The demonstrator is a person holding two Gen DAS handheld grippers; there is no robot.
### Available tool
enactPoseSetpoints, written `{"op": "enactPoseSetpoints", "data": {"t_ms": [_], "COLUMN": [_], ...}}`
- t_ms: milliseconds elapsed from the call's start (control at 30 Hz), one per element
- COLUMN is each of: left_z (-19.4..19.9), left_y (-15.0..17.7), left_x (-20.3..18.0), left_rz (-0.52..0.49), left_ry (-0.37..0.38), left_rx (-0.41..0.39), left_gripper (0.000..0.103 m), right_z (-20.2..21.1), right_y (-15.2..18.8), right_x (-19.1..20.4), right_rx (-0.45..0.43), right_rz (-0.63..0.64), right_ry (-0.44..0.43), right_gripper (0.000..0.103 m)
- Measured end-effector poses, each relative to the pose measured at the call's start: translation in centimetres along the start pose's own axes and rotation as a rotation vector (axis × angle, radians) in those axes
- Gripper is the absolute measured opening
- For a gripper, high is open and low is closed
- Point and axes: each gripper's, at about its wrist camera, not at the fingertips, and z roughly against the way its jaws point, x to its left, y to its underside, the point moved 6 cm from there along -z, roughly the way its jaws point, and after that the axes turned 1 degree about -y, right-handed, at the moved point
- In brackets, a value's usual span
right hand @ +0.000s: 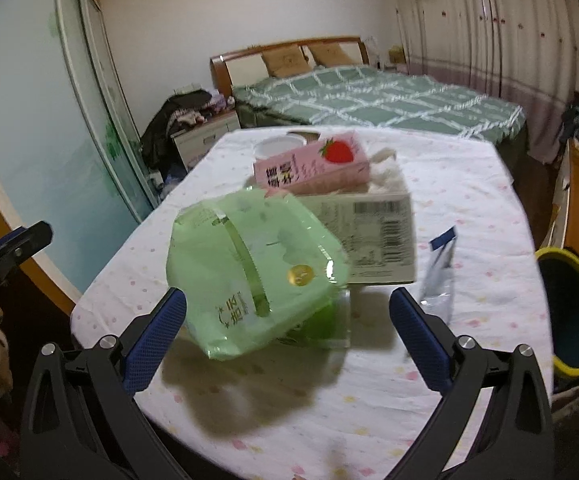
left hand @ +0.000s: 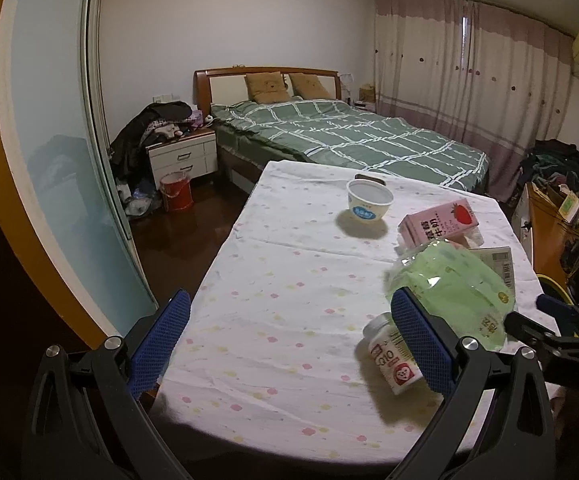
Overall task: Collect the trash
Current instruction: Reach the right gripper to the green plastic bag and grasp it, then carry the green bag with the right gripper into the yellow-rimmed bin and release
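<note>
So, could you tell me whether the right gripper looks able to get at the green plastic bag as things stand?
Probably yes. The right gripper is open, and the green plastic bag sits directly ahead of it, partly between the fingers. Nothing lies in front of the bag; the pink strawberry carton sits behind it.

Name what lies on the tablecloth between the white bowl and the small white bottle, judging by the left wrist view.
Nothing: between the white bowl and the small white bottle the flowered tablecloth is bare. The green wrapper lies to the right of that line.

pink carton [left hand: 439, 222]: 草莓牛奶, strawberry picture | small bottle [left hand: 391, 362]: "010" | box [right hand: 373, 232]: barcode
</note>
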Motion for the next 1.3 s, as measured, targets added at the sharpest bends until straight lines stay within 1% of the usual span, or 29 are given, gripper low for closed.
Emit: {"op": "enactPoseSetpoints", "data": {"t_ms": [100, 200, 267, 333, 367, 433, 467, 500, 533, 633, 700, 967, 1200, 1300], "left_z": [-0.5, -1.1, -1.3, -1.4, -1.5, -1.5, -1.5, -1.6, -1.6, -1.5, -1.5, -1.1, -1.1, -1.0], "left_y": [0.3, 0.3, 0.4, 0.4, 0.4, 0.4, 0.4, 0.4, 0.4, 0.4, 0.4, 0.2, 0.2, 0.1], "left_x": [0.3, 0.3, 0.1, 0.0, -0.1, -0.1, -0.1, -0.2, -0.2, -0.5, -0.6, -1.0, -1.4, -1.8], "left_rz": [-0.008, -0.009, -0.014, -0.018, -0.02, -0.021, -0.02, -0.02, -0.019, -0.021, -0.023, -0.035, -0.038, -0.046], "left_ry": [-0.005, 0.006, 0.01, 0.013, 0.015, 0.018, 0.019, 0.02, 0.021, 0.021, 0.021, 0.023, 0.026, 0.033], "left_rx": [0.006, 0.013, 0.014, 0.015, 0.015, 0.016, 0.017, 0.018, 0.019, 0.019, 0.018, 0.013, 0.016, 0.014], "left_gripper": [0.099, 0.099, 0.099, 0.099, 0.099, 0.099, 0.099, 0.099, 0.099, 0.099, 0.099, 0.099, 0.099, 0.099], "right_z": [-1.5, -2.4, -2.6, -2.7, -2.8, -2.7, -2.6, -2.6, -2.5, -2.0, -1.4, 0.4, 4.8, 6.7], "right_y": [0.0, 0.1, -0.1, -0.2, -0.3, -0.4, -0.3, -0.3, -0.3, -0.4, -0.6, -1.5, -2.6, -3.3], "right_x": [0.3, 0.6, 0.7, 0.7, 0.6, 0.3, 0.1, 0.0, -0.1, -0.4, -0.6, -1.6, -2.3, -3.2], "right_rx": [0.03, 0.047, 0.046, 0.047, 0.046, 0.045, 0.047, 0.05, 0.049, 0.032, 0.011, -0.042, -0.125, -0.166], "right_rz": [-0.018, -0.021, -0.023, -0.029, -0.035, -0.051, -0.057, -0.066, -0.071, -0.078, -0.078, -0.09, -0.085, -0.093], "right_ry": [-0.002, -0.003, -0.003, -0.006, -0.008, -0.019, -0.025, -0.033, -0.037, -0.048, -0.047, -0.045, -0.056, -0.041], "right_gripper": [0.097, 0.096, 0.089, 0.069, 0.064, 0.042, 0.036, 0.022, 0.013, 0.006, 0.004, 0.002, 0.002, 0.002]}}
